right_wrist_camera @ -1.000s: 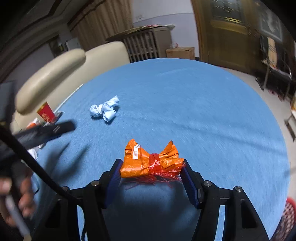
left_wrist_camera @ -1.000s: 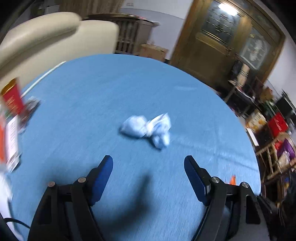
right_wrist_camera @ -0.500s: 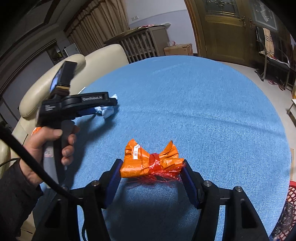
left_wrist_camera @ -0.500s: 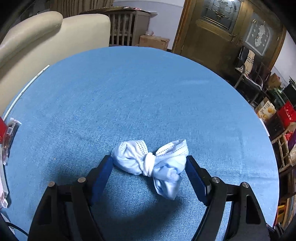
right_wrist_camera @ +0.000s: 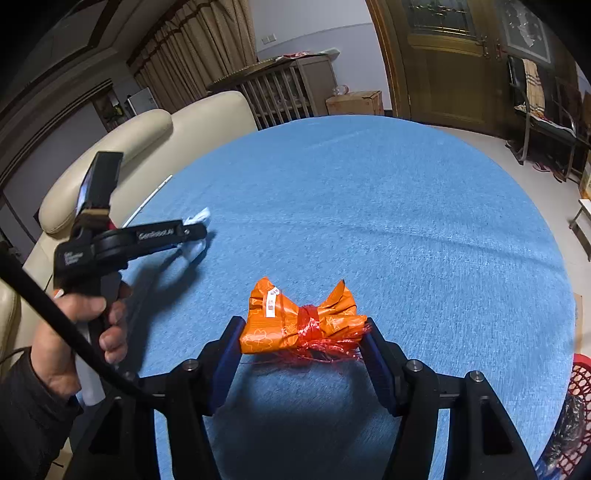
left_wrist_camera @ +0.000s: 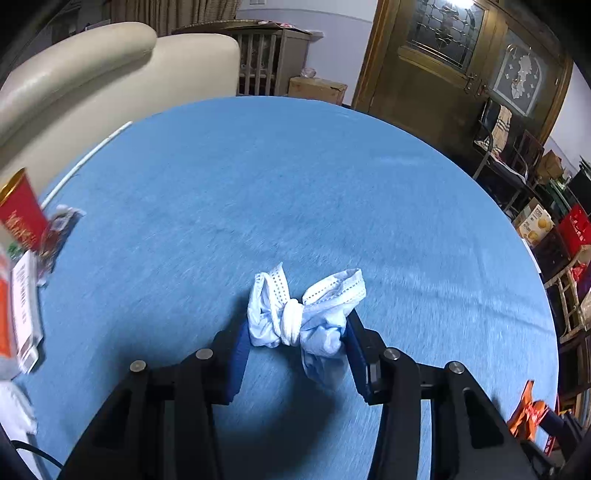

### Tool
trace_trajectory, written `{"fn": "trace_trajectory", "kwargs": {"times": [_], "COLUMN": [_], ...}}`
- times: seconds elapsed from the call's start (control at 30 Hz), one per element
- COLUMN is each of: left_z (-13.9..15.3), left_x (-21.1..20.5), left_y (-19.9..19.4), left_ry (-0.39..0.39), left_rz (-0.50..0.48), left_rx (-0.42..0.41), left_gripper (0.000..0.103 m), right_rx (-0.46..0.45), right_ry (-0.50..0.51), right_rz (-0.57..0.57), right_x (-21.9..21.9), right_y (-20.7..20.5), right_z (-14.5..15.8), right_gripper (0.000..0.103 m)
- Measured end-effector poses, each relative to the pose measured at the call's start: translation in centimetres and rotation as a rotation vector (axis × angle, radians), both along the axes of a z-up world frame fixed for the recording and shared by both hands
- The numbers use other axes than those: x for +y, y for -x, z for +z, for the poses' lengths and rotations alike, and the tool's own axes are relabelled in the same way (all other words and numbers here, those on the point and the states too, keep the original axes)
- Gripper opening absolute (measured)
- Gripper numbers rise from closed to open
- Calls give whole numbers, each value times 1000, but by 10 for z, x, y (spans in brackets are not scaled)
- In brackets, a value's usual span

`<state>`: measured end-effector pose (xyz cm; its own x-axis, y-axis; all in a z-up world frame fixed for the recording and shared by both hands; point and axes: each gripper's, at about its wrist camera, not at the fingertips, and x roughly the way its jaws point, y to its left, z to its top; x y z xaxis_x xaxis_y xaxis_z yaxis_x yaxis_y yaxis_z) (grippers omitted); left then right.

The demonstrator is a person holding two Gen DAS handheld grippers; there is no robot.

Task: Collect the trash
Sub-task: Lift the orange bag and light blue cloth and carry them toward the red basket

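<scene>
Trash: knotted mask in just-closing left tongs, orange wrapper clamped in right tongs.

A round desk covered in blue cloth fills the middle of the room. Behind it stands a cream leather sofa, and past that a wooden cabinet with slatted doors against a pale wall. Beige curtains hang to the left. A cardboard box sits on the floor beside a dark wooden door with patterned glass. Chairs and stacked boxes crowd the right side, over a light floor.
</scene>
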<state>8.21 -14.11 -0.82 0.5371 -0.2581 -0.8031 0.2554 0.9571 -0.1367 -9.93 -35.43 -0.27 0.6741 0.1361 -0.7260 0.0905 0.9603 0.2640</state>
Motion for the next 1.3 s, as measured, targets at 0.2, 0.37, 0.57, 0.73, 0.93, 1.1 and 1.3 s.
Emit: {"fn": "trace_trajectory", "kwargs": {"times": [0.2, 0.37, 0.57, 0.73, 0.93, 1.1, 1.3], "left_z": [8, 16, 17, 19, 21, 26, 30], "left_x": [15, 28, 35, 43, 43, 35, 14], "left_y": [37, 63, 80, 91, 106, 119, 130], "left_ry": [-27, -13, -1, 17, 25, 34, 27], "left_rz": [32, 40, 44, 56, 46, 15, -32], "left_rx": [-28, -42, -50, -56, -60, -71, -81], "left_gripper": [49, 49, 49, 49, 49, 49, 49], "right_rx": [-16, -22, -22, -31, -40, -43, -43], "right_ry": [6, 8, 1, 4, 6, -1, -13], "right_rz": [12, 22, 26, 30, 23, 4, -40], "right_x": [11, 20, 29, 33, 34, 28, 12], "right_y": [9, 16, 25, 31, 37, 46, 57], "right_z": [8, 11, 11, 15, 19, 20, 19], "right_gripper": [65, 65, 65, 65, 65, 65, 65]}}
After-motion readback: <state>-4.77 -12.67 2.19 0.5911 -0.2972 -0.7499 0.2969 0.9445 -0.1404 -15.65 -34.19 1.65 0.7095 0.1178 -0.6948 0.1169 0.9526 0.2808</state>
